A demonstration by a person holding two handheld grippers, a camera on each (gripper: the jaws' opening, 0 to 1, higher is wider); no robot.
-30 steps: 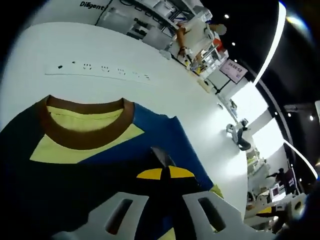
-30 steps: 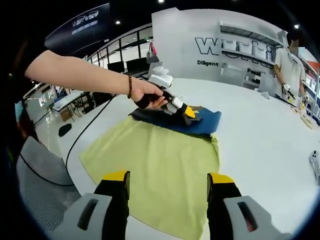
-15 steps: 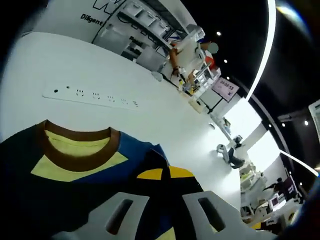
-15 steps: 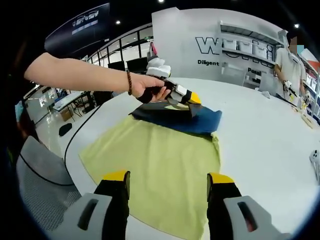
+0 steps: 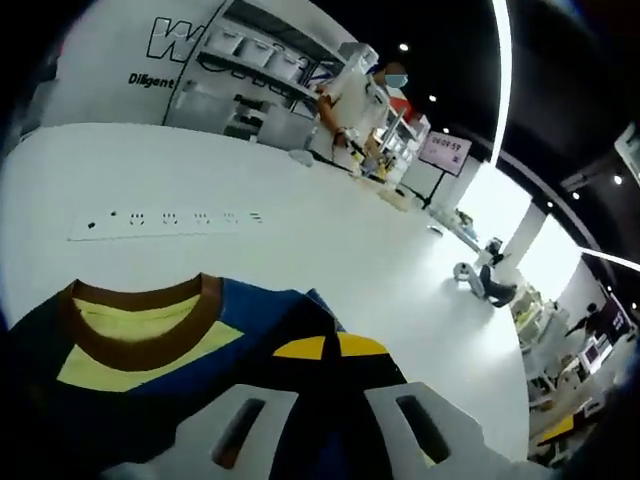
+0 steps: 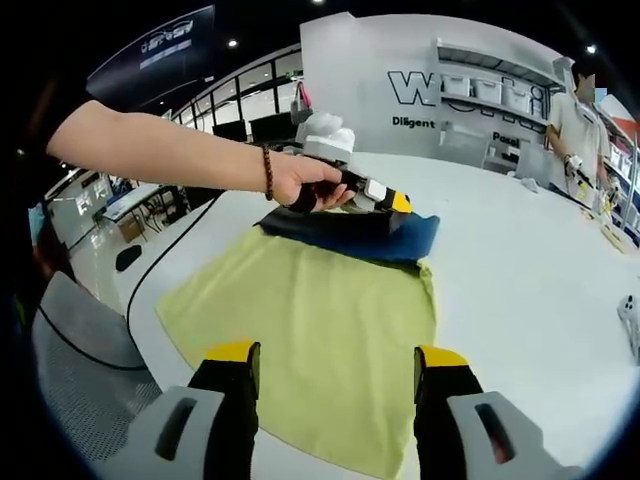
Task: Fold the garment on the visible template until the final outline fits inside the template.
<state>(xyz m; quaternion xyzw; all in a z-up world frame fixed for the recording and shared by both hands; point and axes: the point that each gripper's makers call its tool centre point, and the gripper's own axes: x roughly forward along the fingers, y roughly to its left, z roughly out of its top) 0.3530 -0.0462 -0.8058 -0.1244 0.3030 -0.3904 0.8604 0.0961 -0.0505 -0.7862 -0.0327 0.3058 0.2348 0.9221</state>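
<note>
Garment (image 6: 350,232): dark-blue shirt w/ brown collar and yellow inner panel, lying folded at the far end of the yellow-green template (image 6: 300,340), overlapping its far edge. In left gripper view the garment (image 5: 150,360) sits directly in front of the jaws, collar facing the camera, blue shoulder section to the right of it.

Left gripper (image 5: 330,347): yellow tips closed together, dark fabric of the garment pinched between them. Right gripper view shows the same left gripper (image 6: 385,203) held by a hand (image 6: 305,183) w/ bead bracelet, positioned just above the garment's top layer.

Right gripper (image 6: 335,358): jaws wide apart, nothing between them, hovering over the near portion of the template, well apart from the garment.

Template lies flat on the white table (image 6: 530,270). Power strip (image 5: 170,222) on the table beyond the collar, apart from the garment. Person (image 5: 352,95) stands at the table's far side; shelving behind.
</note>
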